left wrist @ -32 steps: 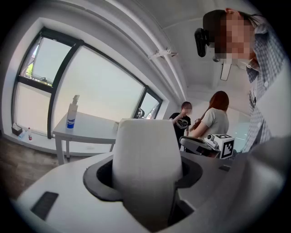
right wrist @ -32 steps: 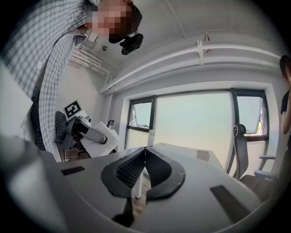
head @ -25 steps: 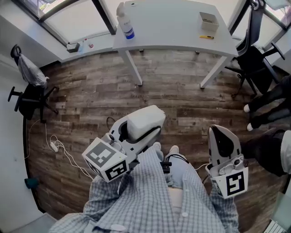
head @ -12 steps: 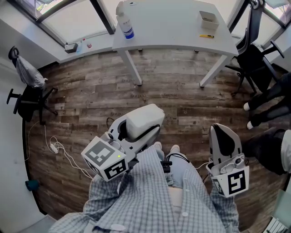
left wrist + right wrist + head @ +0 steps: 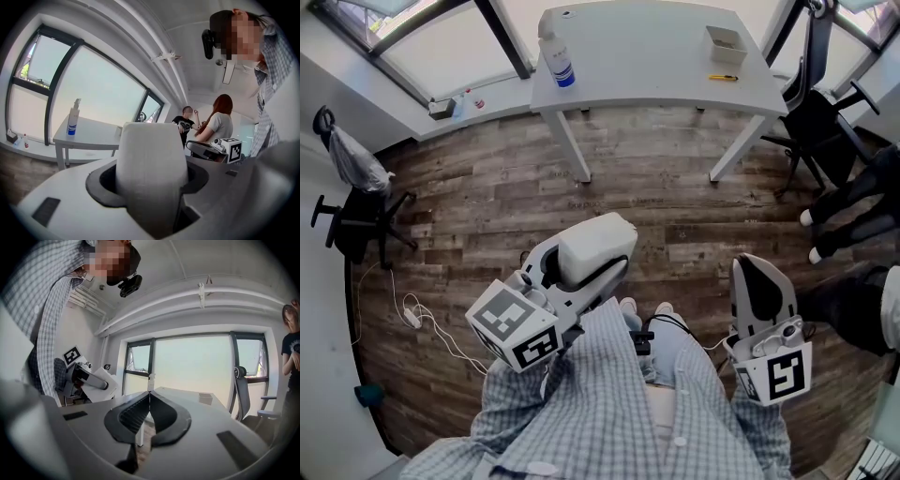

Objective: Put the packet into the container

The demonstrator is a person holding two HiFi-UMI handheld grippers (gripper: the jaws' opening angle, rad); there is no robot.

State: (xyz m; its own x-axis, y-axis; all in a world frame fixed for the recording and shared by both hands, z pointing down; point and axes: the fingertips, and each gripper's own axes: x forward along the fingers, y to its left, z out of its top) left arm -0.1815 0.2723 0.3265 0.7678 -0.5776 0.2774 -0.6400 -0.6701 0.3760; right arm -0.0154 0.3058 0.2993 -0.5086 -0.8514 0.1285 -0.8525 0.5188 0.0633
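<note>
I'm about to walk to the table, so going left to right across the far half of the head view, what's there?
Chair with a bag → bottle → container → office chair

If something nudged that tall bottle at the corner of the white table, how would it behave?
The bottle is tall and slim, so it would probably tip rather than slide. It stands near the edge of the table, so it might fall off. It looks plastic, so likely light.
</note>
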